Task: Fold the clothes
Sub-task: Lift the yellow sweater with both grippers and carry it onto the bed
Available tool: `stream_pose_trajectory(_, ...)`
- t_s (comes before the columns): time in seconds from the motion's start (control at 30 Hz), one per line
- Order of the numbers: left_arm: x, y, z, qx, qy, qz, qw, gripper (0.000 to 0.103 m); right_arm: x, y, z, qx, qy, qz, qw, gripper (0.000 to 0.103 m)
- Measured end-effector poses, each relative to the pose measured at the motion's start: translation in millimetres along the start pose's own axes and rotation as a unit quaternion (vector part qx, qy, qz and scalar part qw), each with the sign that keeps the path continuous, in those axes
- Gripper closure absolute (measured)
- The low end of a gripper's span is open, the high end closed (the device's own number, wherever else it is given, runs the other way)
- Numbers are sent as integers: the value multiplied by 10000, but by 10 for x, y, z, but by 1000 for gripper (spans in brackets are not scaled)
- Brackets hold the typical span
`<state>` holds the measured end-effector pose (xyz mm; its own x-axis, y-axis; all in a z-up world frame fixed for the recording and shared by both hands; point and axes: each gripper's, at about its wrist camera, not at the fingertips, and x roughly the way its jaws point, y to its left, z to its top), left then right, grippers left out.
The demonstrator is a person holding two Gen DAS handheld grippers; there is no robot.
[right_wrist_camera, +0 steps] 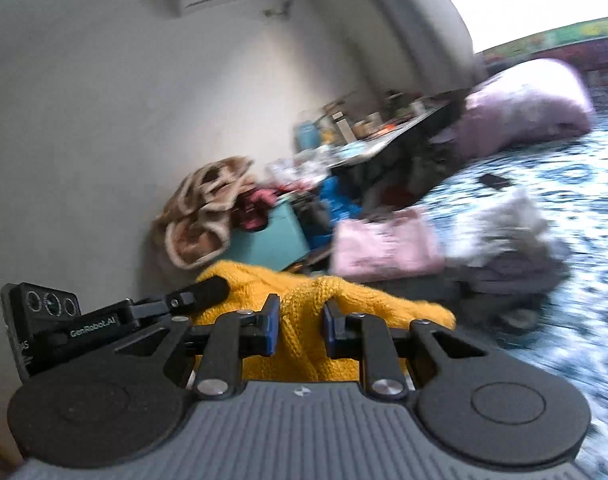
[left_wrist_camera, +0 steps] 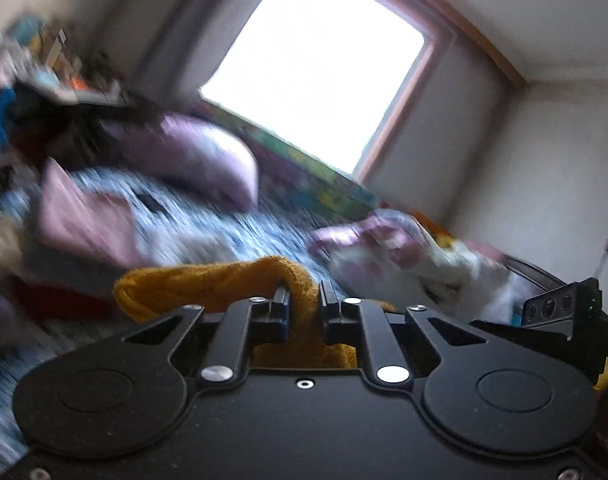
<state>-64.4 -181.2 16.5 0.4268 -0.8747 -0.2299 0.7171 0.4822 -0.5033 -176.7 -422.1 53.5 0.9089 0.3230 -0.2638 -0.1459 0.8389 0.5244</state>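
Note:
A mustard-yellow knitted sweater [left_wrist_camera: 207,284] is held up above the bed by both grippers. My left gripper [left_wrist_camera: 304,300] is shut on a fold of it, and the knit bulges out to the left of the fingers. My right gripper [right_wrist_camera: 301,316] is shut on another part of the same sweater [right_wrist_camera: 368,304], which drapes over and to the right of its fingers. The right gripper's camera block shows at the right edge of the left wrist view [left_wrist_camera: 560,312], and the left one's at the left of the right wrist view [right_wrist_camera: 43,312]. Both views are motion-blurred.
A bed with a blue-and-white patterned cover [right_wrist_camera: 564,184] lies below. On it are a lilac pillow [left_wrist_camera: 207,156], a pink folded garment [right_wrist_camera: 388,244], grey clothes [right_wrist_camera: 512,248] and a pink-white heap [left_wrist_camera: 404,248]. A cluttered table [right_wrist_camera: 368,132], teal box [right_wrist_camera: 271,240] and bright window [left_wrist_camera: 316,60] stand beyond.

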Motion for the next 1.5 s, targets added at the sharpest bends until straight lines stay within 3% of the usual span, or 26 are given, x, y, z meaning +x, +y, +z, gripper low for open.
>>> stream_pose_trajectory(0.23,571,-552,-512,-165,940,-330,9949,92,-931,-654,-391,520,-131,-544,9971,81)
stream_pose_trajectory(0.37,1080,-696,-746,-161,1529,-322,9876,92,-1155,-1142,-675,963,-64,-767,9924,81)
stream_pose_trajectory(0.5,1642,-848,-859,20,1876,-288,9818,92,-1221,-1682,-788,1496,-177,-917,9843,81)
stream_pose_trajectory(0.6,2107,-898,-707,128,1821,-341,9826,92,-1185,-2018,-642,1639,-351,-1055,9802,81)
stream_pose_trajectory(0.8,2645,-972,-270,59,1013,-936,9904,93,-1100,-2559,47,1640,-1098,-1204,9729,81)
stream_pose_trajectory(0.9,2736,-855,-358,-11,1085,-941,9896,93,-1101,-2730,156,1683,-1341,-1218,9690,81)
stream_pose_trajectory(1.0,2673,-579,-866,203,1660,-564,9843,86,-1006,-2840,-158,1866,-1092,-1326,9673,81)
stream_pose_trajectory(1.07,2573,-287,-1281,81,2179,-237,9756,72,-947,-2909,-632,2061,-588,-1606,9635,81)
stream_pose_trajectory(1.13,2396,-40,-1646,-94,2459,-32,9692,71,-928,-2991,-1131,2304,-187,-1810,9559,80)
stream_pose_trajectory(1.2,2257,136,-1894,-320,2614,89,9647,67,-983,-3062,-1559,2581,-66,-1934,9465,80)
stream_pose_trajectory(1.27,2170,194,-1982,-409,2608,137,9644,62,-1038,-3108,-1761,2753,-109,-2030,9396,80)
stream_pose_trajectory(1.33,2166,164,-1964,-368,2564,134,9658,58,-993,-3145,-1693,2674,-154,-2110,9401,78)
stream_pose_trajectory(1.5,2437,63,-1776,-159,2361,168,9714,51,-880,-3236,-1524,2473,-267,-2307,9407,55)
